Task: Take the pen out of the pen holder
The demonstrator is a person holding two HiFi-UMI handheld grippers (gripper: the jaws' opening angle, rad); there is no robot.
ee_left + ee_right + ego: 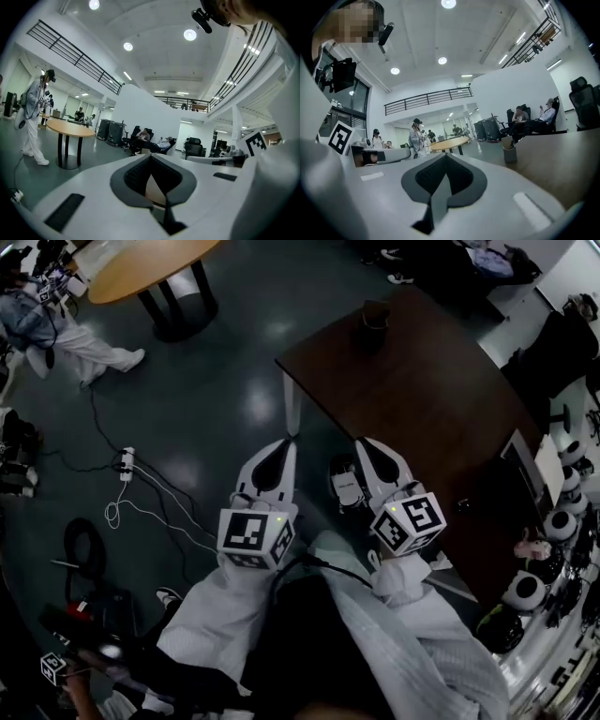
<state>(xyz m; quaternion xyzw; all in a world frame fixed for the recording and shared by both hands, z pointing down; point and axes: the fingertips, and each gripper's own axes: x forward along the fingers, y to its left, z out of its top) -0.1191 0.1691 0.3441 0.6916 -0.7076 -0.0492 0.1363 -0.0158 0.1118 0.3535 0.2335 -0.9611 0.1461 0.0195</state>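
A small dark pen holder [375, 317] stands near the far corner of the dark brown table [441, 399]. In the right gripper view the pen holder [509, 153] is a grey cup on the table, with something thin sticking out of its top. My right gripper [363, 442] points toward the table's near edge, well short of the holder, jaws shut and empty; the right gripper [445, 155] has its tips closed together. My left gripper [285, 442] hangs beside it over the floor next to the table leg; the left gripper [150, 155] has its tips together with nothing between them.
A round wooden table [141, 268] stands at the far left, with a person in white [66, 338] next to it. A power strip with cables [127, 463] lies on the dark floor. Several seated people and office chairs [145, 140] are farther off. Equipment [553, 531] crowds the right edge.
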